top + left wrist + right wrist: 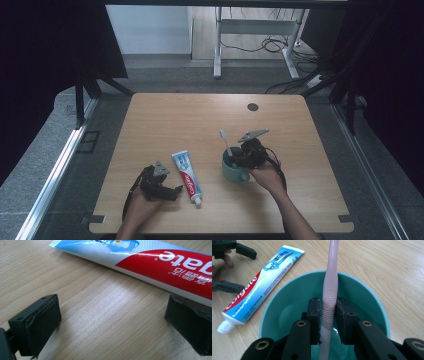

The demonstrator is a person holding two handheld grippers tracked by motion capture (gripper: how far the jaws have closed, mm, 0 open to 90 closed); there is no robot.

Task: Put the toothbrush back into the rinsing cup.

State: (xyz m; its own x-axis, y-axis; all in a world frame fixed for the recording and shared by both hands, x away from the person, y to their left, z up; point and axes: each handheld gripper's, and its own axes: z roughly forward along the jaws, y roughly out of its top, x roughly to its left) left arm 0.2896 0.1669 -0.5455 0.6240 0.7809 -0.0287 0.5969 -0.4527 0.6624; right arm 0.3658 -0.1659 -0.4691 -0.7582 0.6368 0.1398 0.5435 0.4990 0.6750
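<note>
Right, my right gripper (329,315) sits down in the mouth of the teal cup (372,293), and the pink toothbrush (331,282) runs straight up between its jaws. The left pad looks to touch the ribbed neck; on the right I can make out a sliver of gap, so I'd call that a loosened hold, not a clamp. From above, the toothbrush (226,141) leans a little toward the far left, bristle head up and clear of the rim, handle end down inside the cup (235,171). So its long axis is near upright and lined up with my jaws, and I judge the brush is about ready to rest in the cup by itself.

Moving outward, the toothpaste tube (187,177) lies flat on the wooden table (200,115), just left of the cup and apart from it. Its cap points toward my side, its crimped end away, a little tilted. My left gripper (172,192) rests on the table right beside the tube's near half, jaws spread wide with bare wood between them. In the left gripper view the tube (150,267) crosses ahead of the jaws, broadside on, near the right-hand one.

That's the relation that counts: the left hand is far nearer the tube, and a short push forward should bring both jaws around it.
</note>
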